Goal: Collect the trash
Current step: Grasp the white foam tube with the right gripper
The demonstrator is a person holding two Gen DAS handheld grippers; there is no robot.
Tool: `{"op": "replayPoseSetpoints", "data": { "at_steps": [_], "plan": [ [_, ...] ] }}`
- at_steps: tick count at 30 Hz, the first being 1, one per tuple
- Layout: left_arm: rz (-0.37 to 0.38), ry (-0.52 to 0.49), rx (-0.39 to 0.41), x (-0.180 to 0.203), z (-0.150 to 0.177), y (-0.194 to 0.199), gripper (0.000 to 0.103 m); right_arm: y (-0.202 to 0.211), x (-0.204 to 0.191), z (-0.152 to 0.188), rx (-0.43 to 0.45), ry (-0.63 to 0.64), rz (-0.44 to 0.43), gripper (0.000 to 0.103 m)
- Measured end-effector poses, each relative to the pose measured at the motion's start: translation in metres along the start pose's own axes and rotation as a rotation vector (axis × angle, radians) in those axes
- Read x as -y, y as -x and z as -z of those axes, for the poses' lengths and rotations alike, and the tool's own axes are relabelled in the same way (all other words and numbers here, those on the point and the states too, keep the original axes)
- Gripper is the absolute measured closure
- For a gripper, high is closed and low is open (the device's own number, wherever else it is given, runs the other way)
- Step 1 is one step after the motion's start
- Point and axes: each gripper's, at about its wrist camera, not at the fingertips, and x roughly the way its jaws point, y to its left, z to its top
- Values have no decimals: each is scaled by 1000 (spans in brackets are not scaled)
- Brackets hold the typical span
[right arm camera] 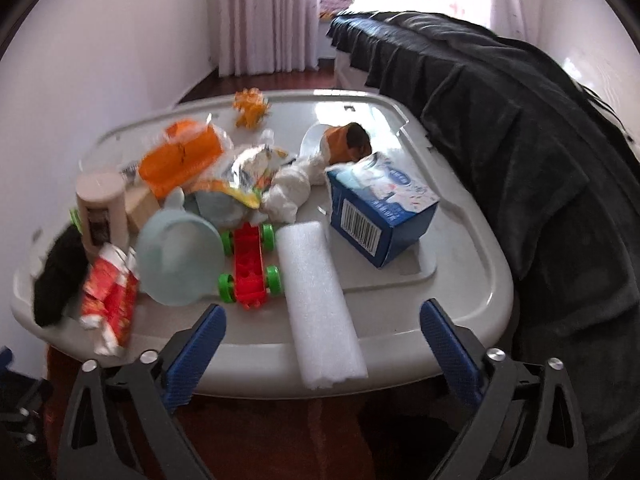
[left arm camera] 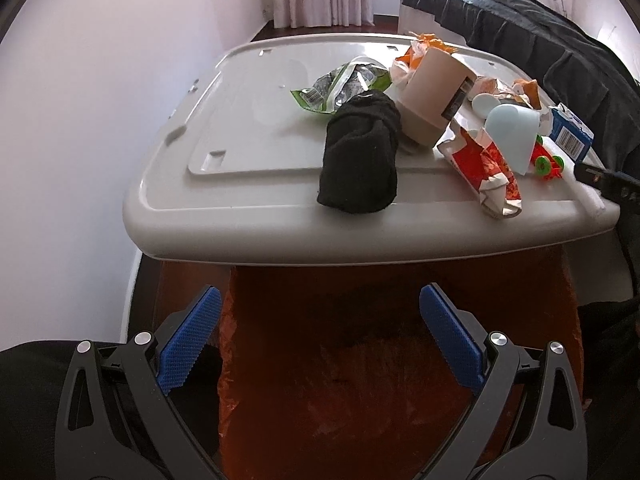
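Trash is spread over a smooth grey plastic lid (right arm camera: pixel 460 280): a crinkled red wrapper (right arm camera: pixel 110 300), a ribbed white foam strip (right arm camera: pixel 320 304) overhanging the near edge, a blue cardboard box (right arm camera: pixel 380 208) and a soft black sock (left arm camera: pixel 360 156) (rolled). Both grippers — left gripper (left arm camera: pixel 320 336) and right gripper (right arm camera: pixel 322 352) — are seen spread wide, nothing grasped or touched.

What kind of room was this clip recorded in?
Probably a bedroom at home: a bed under a dark blanket, pale curtains at a bright window, and a grey storage-bin lid serving as a table.
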Motion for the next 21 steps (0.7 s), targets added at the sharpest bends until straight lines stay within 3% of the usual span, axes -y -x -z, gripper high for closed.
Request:
{"op": "replayPoseSetpoints", "data": {
  "at_steps": [7, 9, 11, 13, 17, 21],
  "plan": [
    [0, -13, -1, 2, 1, 0, 6, -24, -3, 3, -89, 49, 6, 32],
    [-4, -17, -1, 3, 1, -1, 6, -34, -2, -1, -120, 43, 3, 41],
    [-4, -18, 6, 4, 1, 0, 6, -39, 9, -5, -131, -29, -75, 53],
    [-4, -17, 15, 4, 1, 0, 6, -40, 10, -10, -129, -19, -67, 67],
    [11, 2, 30, 1, 2, 1, 6, -35, 10, -9, -115, -1, -61, 82],
    [21, 24, 45, -4, 2, 1, 6, -22, 19, -3, -88, -54, -117, 84]
  ]
}}
